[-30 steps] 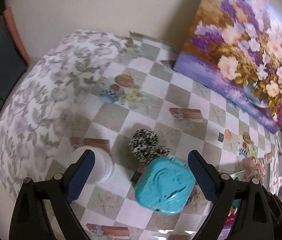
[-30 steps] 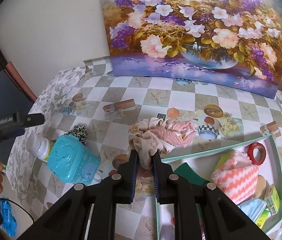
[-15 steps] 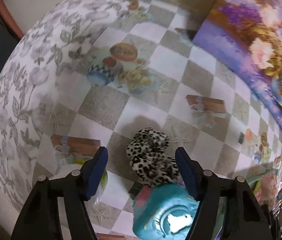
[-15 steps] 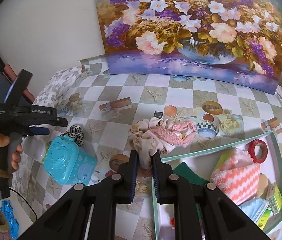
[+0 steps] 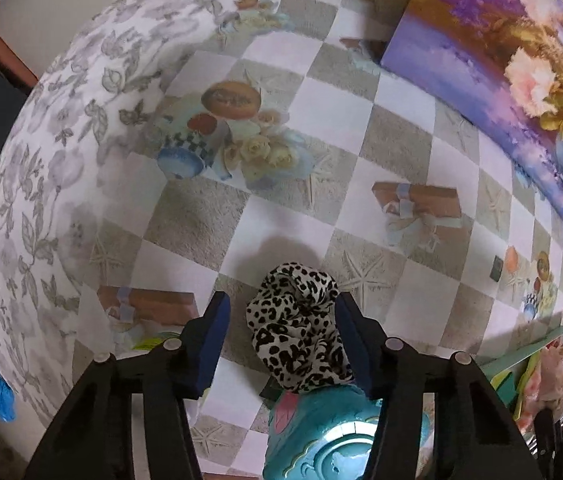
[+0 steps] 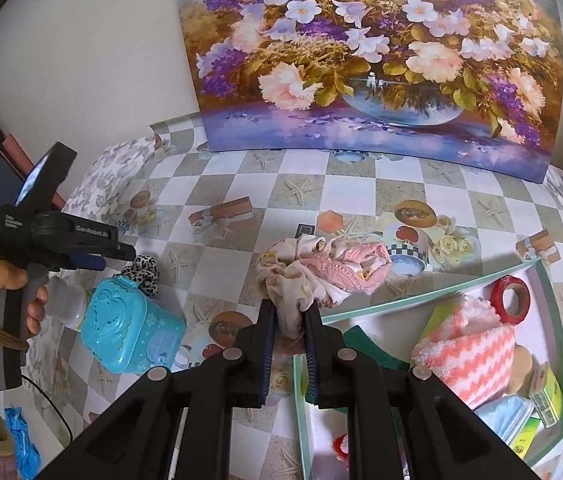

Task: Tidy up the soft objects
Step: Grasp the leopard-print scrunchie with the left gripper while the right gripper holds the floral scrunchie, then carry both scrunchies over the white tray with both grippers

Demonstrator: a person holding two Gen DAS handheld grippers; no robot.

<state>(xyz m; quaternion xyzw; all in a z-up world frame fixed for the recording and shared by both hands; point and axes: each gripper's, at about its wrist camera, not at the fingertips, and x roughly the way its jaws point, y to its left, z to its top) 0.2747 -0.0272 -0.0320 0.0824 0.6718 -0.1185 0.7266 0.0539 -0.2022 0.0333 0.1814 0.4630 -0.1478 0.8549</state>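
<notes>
L wrist: leopard scrunchie [image 5: 299,328] btwn closing jaws

occluded: I saw white bottle [image 6: 66,300] mostly behind left gripper [image 6: 93,258] | teal case [image 5: 333,440] cut by frame edge

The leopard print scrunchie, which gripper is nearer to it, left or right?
Left. The left gripper straddles the leopard print scrunchie, its fingers just closing in. The right gripper is off across the table, shut on the beige scrunchie.

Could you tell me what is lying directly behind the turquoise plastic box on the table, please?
A leopard-print scrunchie lies against the turquoise box, between the left gripper fingers. The box hides its lower edge.
</notes>
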